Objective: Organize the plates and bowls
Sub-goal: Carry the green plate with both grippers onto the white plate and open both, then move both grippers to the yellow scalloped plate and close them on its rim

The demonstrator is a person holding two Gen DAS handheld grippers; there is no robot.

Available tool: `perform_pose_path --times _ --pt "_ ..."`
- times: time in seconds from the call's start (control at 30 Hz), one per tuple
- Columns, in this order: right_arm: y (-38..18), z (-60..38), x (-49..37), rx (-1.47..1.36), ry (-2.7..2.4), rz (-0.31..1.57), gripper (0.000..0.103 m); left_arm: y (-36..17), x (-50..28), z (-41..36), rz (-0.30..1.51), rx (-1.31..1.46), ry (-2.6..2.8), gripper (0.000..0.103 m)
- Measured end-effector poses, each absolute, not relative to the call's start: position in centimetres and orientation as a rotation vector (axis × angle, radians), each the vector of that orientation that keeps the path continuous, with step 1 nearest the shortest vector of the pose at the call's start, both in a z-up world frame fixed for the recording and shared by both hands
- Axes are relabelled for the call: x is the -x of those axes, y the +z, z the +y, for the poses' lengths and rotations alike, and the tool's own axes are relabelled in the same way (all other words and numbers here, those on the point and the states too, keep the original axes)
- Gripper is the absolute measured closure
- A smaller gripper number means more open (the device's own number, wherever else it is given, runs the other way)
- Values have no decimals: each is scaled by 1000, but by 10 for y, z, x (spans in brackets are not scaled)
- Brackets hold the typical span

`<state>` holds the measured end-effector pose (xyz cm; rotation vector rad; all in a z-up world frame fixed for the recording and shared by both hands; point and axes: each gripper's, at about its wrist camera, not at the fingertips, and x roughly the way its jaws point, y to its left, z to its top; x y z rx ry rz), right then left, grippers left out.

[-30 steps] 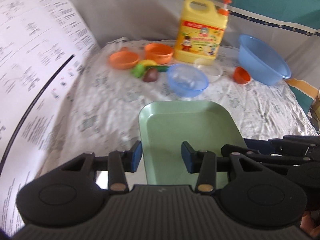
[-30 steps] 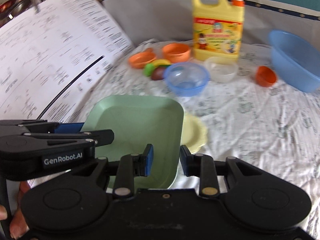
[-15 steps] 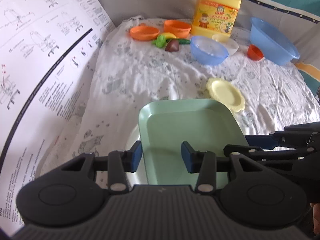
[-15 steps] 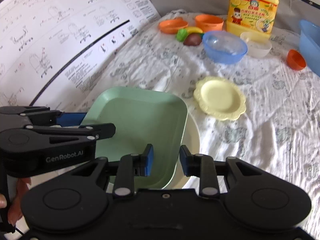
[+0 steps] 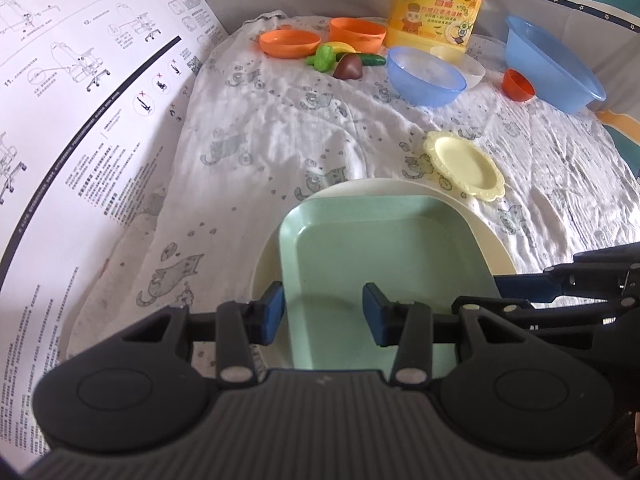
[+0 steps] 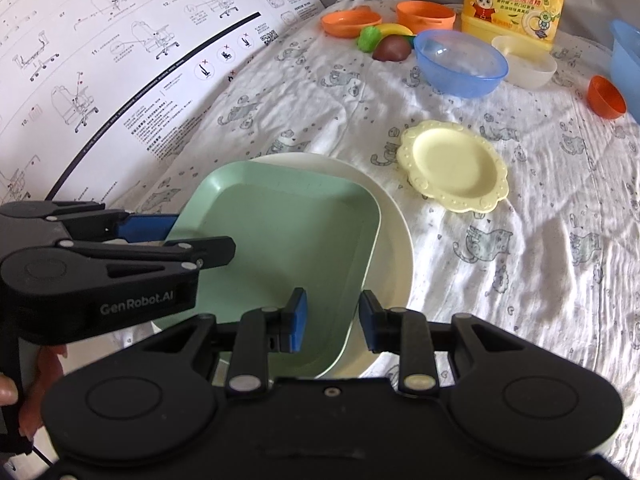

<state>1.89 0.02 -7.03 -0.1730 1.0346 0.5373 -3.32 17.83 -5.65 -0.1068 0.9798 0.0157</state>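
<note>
The cat-printed cloth (image 5: 304,128) covers the whole work surface, with a printed instruction sheet (image 5: 80,100) along its left side. On the cloth sits a round cream plate (image 6: 394,236), and the green square plate (image 5: 384,256) rests on top of it — held by both grippers. The left gripper (image 5: 323,312) straddles the near-left rim, the right gripper (image 6: 333,320) the near-right rim; each is closed on the rim's edge. The green plate looks stiff, light and smooth, so a slip is possible; the raised rim is the sensible hold. A small yellow scalloped plate (image 6: 454,166) lies just beside — thin, probably hard to pinch flat.
</note>
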Motion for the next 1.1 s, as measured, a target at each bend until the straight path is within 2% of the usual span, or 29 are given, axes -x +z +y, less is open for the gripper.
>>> perform_pose_path --times 0.07,0.1,0.13,0.17,0.23,0.27,0.3,0.33,0.37,0.4,0.53,0.67,1.1 --pt "-70 -1 -20 167 540 1034 72 -57 33 178 980 106 17 61" --pt "-69 -1 -20 161 540 1034 67 -56 33 178 976 105 18 60" --pt "-68 -2 -20 154 541 1033 55 -55 34 179 965 103 19 58" --pt "-66 -4 -20 146 543 1026 49 -53 35 179 951 100 21 54" --pt "-61 -7 -20 142 537 999 44 -48 37 180 923 88 50 40" --pt "-58 -10 -20 135 537 988 41 -45 38 181 907 86 67 29" --pt "-55 -13 -20 127 536 976 31 -42 39 184 890 90 82 18" --pt "-52 -17 -19 120 536 961 21 -39 40 187 876 100 95 13" --pt "-49 -20 -19 115 534 945 18 -36 41 189 865 116 105 5" --pt "-47 -23 -18 112 529 934 16 -34 42 193 855 134 111 2" --pt "-42 -33 -22 85 512 922 6 -27 37 202 844 179 145 0" --pt "-38 -47 -26 57 482 905 1 -26 34 202 854 179 156 0" --pt "-42 -104 -53 -74 345 908 0 -23 7 165 869 113 101 0"
